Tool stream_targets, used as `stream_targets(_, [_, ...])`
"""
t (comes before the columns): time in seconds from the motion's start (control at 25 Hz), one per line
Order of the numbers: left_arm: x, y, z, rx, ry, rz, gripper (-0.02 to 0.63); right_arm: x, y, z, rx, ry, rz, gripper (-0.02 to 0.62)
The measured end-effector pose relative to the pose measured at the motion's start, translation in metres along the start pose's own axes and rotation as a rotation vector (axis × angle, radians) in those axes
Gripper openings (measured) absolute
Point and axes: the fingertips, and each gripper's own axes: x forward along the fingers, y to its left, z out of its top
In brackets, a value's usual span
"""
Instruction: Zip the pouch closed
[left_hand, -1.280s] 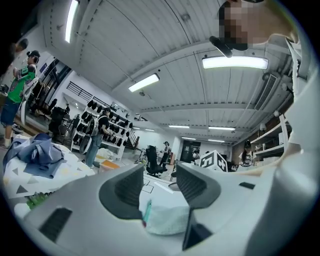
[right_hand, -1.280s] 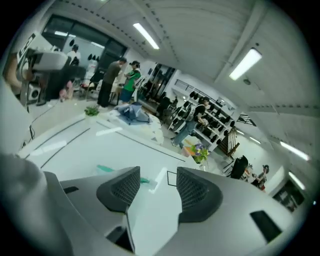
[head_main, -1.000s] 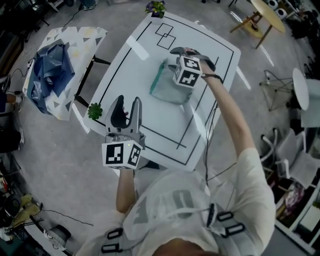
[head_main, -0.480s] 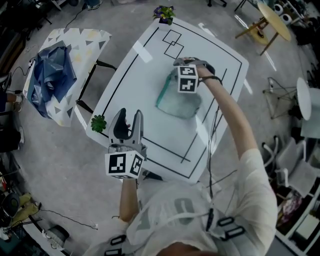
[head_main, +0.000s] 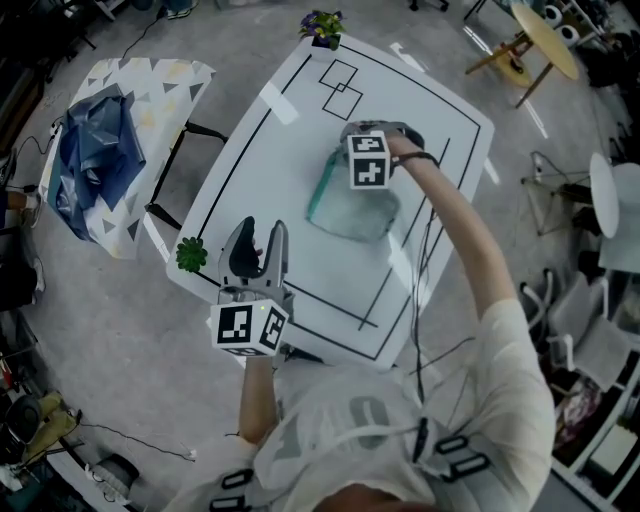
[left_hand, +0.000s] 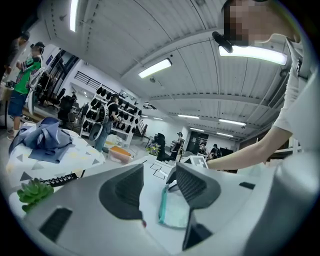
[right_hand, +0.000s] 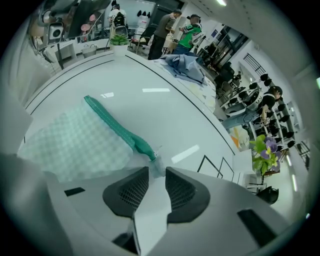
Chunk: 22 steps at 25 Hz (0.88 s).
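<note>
Two grippers work over a white table (head_main: 270, 150) marked with black lines. At the far left of the head view, a blue garment (head_main: 95, 150) lies heaped on a triangle-patterned cloth (head_main: 165, 85). A small green plant (head_main: 191, 254) sits at the table's lower left corner. Just right of it, the left gripper (head_main: 258, 225) hovers over the table's near edge, well apart from the pouch. Its jaws stand apart with nothing between them. The pouch (head_main: 352, 212) lies flat near the middle of the table: a pale, checked, see-through bag with a teal zipper band (head_main: 322, 190) along its left side. At the band's upper end the right gripper (right_hand: 157, 172) points steeply down. Its jaws have just been closing, and they are now drawn in narrow on the small clear tab (right_hand: 156, 164) at the end of the pouch's zipper. A potted purple flower (head_main: 320, 25) stands at the table's top corner.
</note>
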Motion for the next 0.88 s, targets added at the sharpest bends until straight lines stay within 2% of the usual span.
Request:
stream_targets(0.12, [0.0,-0.001,-0.002,-0.006,0.005,-0.002,0.189,0.0,0.007,0.0,0.019,-0.005,0.012,0.05])
stream_targets(0.2, [0.0,-0.002,-0.003,-0.005,0.01,-0.002,0.189,0.0,0.009,0.0,0.037,-0.009,0.002,0.034])
stream_targets(0.44, [-0.004,-0.002,-0.004,0.001,0.011,0.001,0.189,0.0,0.011,0.001,0.027,0.003,0.01,0.034])
stream_targets(0.64, [-0.01,0.005,-0.004,-0.011,0.018,0.024,0.189,-0.003,0.013,0.01,-0.005,0.018,0.055,0.044])
stream_targets(0.76, [-0.012,0.011,-0.005,-0.01,0.022,0.035,0.189,-0.006,0.017,0.021,0.025,0.0,0.102,0.089])
stream_targets(0.88, [-0.012,0.016,-0.006,-0.015,0.024,0.051,0.189,-0.006,0.021,0.025,0.02,0.016,0.134,0.073])
